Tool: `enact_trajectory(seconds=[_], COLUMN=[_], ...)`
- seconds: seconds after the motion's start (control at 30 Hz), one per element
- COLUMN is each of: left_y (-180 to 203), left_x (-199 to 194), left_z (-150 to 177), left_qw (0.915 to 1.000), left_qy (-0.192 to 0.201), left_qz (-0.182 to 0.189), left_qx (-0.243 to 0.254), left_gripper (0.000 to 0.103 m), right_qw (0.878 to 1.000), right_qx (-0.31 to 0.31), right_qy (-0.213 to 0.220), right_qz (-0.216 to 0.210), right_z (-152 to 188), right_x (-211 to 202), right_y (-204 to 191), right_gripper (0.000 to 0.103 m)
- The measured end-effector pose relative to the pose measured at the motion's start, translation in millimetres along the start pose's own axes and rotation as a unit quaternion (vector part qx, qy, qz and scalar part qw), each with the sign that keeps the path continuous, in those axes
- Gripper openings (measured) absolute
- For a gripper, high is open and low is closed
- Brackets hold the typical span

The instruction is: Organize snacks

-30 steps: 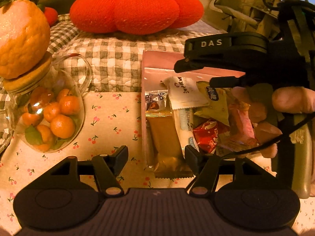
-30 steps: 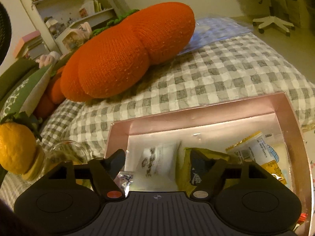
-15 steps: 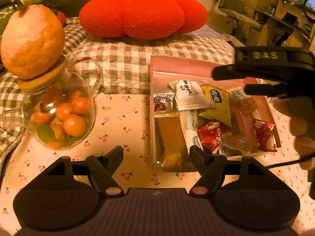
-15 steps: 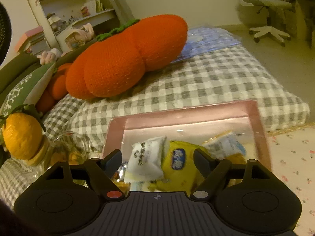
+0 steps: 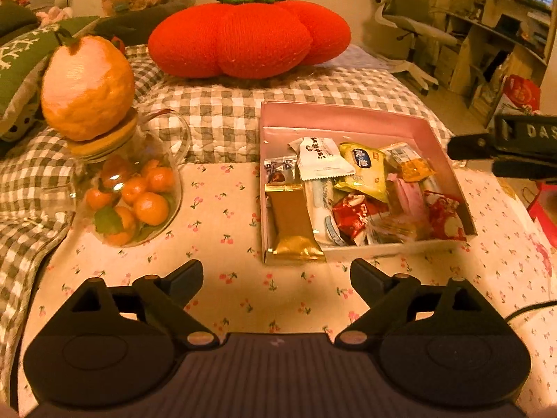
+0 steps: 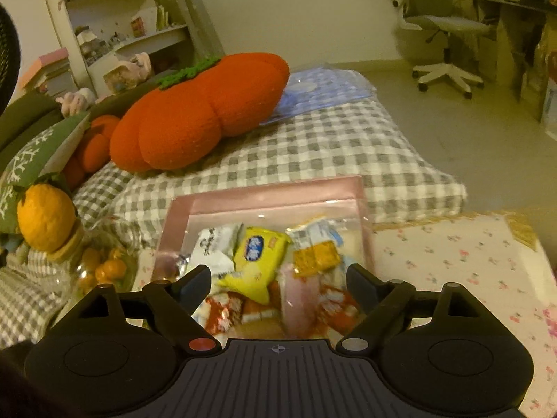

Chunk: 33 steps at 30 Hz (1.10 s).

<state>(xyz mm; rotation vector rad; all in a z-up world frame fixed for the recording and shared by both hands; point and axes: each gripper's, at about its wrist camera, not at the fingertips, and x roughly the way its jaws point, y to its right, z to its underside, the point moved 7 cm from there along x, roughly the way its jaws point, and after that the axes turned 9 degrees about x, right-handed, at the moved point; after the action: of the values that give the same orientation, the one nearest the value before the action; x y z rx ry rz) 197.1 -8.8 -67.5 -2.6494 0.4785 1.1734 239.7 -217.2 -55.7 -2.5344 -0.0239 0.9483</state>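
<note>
Pink snack box (image 5: 348, 118) | gold packet (image 5: 294, 224) only left view | left gripper (image 5: 276, 271), right gripper (image 6: 278, 277) fingers apart, empty

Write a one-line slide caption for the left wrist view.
Open left gripper hovers before a pink box of wrapped snacks.

The right gripper (image 6: 278, 278) hangs with its jaws wide apart and nothing between them, just above the near end of the pink box (image 6: 271, 191). Inside the box lie wrapped snacks: a yellow packet (image 6: 259, 254) in the middle, a white packet (image 6: 214, 244) to its left, an orange packet (image 6: 315, 256) to its right (the nearer ones are blurred). Left of the box stands a glass jar (image 6: 101, 268) of small oranges; behind the box, a checked quilt (image 6: 313, 146) bears an orange pumpkin cushion (image 6: 198, 115).
</note>
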Motion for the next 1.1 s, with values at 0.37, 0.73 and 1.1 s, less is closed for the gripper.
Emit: enact_trajectory(seconds=[0.37, 0.73, 1.1], left_y=[9, 7, 12], left_x=[-36, -69, -87], left_z=[29, 44, 52], left_qw=[0.9992, 0.995, 0.9909], left_qy=[0.001, 0.009, -0.003], left_qz=[-0.032, -0.087, -0.12], left_qx=[-0.022, -0.049, -0.06], left_gripper=[0.1, 0.102, 0.103], right_qw=[0.999, 0.994, 0.994], right_qx=[-0.002, -0.062, -0.07], right_qy=[-0.015, -0.009, -0.008], right_qz=[0.05, 0.086, 0.078], right_z=[56, 101, 120], right_x=[-46, -81, -101], right_y=[26, 15, -6], right_gripper=[0.09, 0.091, 0.092])
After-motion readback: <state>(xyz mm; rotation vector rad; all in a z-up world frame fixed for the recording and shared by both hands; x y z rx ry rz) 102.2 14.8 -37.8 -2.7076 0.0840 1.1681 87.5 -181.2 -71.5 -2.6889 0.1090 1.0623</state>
